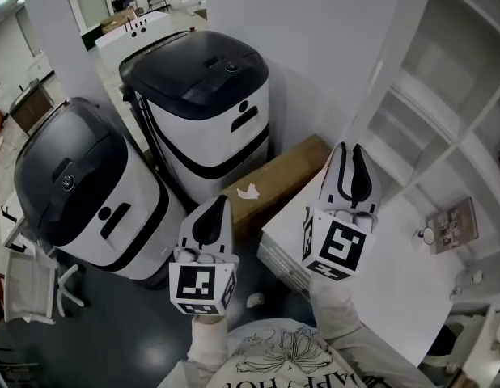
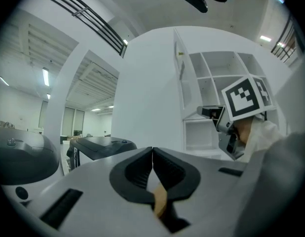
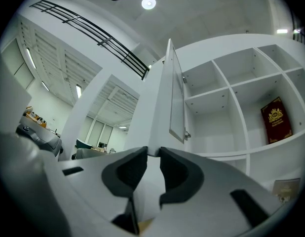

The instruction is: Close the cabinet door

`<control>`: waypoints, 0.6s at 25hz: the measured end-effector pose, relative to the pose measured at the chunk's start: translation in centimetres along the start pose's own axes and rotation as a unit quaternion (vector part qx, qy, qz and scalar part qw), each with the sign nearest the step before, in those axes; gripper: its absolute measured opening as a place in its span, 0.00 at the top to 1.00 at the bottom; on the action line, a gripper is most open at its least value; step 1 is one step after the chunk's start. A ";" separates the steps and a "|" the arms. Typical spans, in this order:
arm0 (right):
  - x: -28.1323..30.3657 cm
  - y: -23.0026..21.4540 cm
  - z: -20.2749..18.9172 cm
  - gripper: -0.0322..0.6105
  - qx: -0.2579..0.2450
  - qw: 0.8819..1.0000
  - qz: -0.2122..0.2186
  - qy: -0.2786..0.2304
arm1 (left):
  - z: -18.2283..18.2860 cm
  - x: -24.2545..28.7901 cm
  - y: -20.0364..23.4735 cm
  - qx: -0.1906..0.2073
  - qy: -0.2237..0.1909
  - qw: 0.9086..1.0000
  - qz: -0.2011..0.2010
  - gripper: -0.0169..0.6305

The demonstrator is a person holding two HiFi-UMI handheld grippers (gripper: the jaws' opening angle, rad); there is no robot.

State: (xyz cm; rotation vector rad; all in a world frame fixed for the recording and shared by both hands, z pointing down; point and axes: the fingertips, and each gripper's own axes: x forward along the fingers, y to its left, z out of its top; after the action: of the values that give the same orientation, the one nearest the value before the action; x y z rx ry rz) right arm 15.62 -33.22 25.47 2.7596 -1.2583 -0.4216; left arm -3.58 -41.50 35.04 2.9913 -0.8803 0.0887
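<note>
Right gripper (image 3: 153,152): jaws spread by a narrow gap, nothing clamped. The lower edge of the cabinet door (image 3: 172,98) lines up with that gap; contact cannot be confirmed. The door stands open, swung out edge-on from the white shelf cabinet (image 3: 226,98), hinges on its right side. A red book (image 3: 276,120) stands in one compartment.

Left gripper (image 2: 152,149): jaws pressed together, empty, held to the left, clear of the door. Beyond it stand two black-and-white machines (image 1: 205,103) and a cardboard box (image 1: 282,176).
</note>
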 end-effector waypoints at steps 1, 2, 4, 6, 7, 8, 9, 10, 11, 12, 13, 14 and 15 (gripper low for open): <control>-0.2 -0.3 0.0 0.83 0.000 1.000 -0.002 0.001 | 0.0 0.1 -0.4 0.000 0.000 1.000 -0.005 0.97; -0.4 -0.7 0.0 0.83 0.000 1.000 -0.004 0.001 | 0.0 0.2 -0.8 0.001 0.001 1.000 -0.009 0.97; -0.8 -1.3 -0.1 0.83 0.001 1.000 -0.008 0.001 | 0.1 0.5 -1.6 0.001 0.000 1.000 -0.017 0.97; -1.2 -2.1 -0.2 0.83 0.002 1.000 -0.013 0.002 | 0.2 0.7 -2.4 0.002 0.000 1.000 -0.025 0.97; -1.4 -2.5 -0.2 0.84 0.004 1.000 -0.016 0.002 | 0.2 0.8 -2.8 0.003 0.000 1.000 -0.028 0.97; -1.6 -2.9 -0.3 0.84 0.006 1.000 -0.018 0.003 | 0.2 0.9 -3.2 0.004 -0.001 0.999 -0.032 0.97; -1.8 -3.3 -0.3 0.84 0.009 1.000 -0.019 0.003 | 0.3 0.9 -3.6 0.004 -0.001 0.999 -0.035 0.97; -2.0 -3.7 -0.4 0.84 0.011 1.000 -0.018 0.003 | 0.3 1.0 -4.0 0.005 -0.001 0.999 -0.038 0.97; -2.1 -4.0 -0.4 0.84 0.012 1.000 -0.017 0.003 | 0.4 1.1 -4.4 0.005 -0.001 0.999 -0.040 0.97; -2.2 -4.3 -0.4 0.84 0.013 1.000 -0.015 0.002 | 0.4 1.2 -4.8 0.006 -0.001 0.999 -0.042 0.97; -2.3 -4.7 -0.5 0.84 0.013 1.000 -0.014 0.002 | 0.4 1.4 -5.2 0.006 0.000 0.999 -0.045 0.97; -2.4 -5.0 -0.6 0.84 0.014 1.000 -0.014 0.001 | 0.5 1.6 -5.6 0.007 0.000 0.999 -0.047 0.97; -2.5 -5.4 -0.6 0.84 0.015 1.000 -0.016 0.000 | 0.5 1.8 -6.1 0.007 0.000 0.999 -0.049 0.97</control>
State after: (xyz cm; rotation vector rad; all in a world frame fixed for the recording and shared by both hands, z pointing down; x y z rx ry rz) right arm 18.20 -27.79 25.60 2.8069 -1.2322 -0.4079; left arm 1.19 -37.37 34.64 3.0418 -0.7332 0.0934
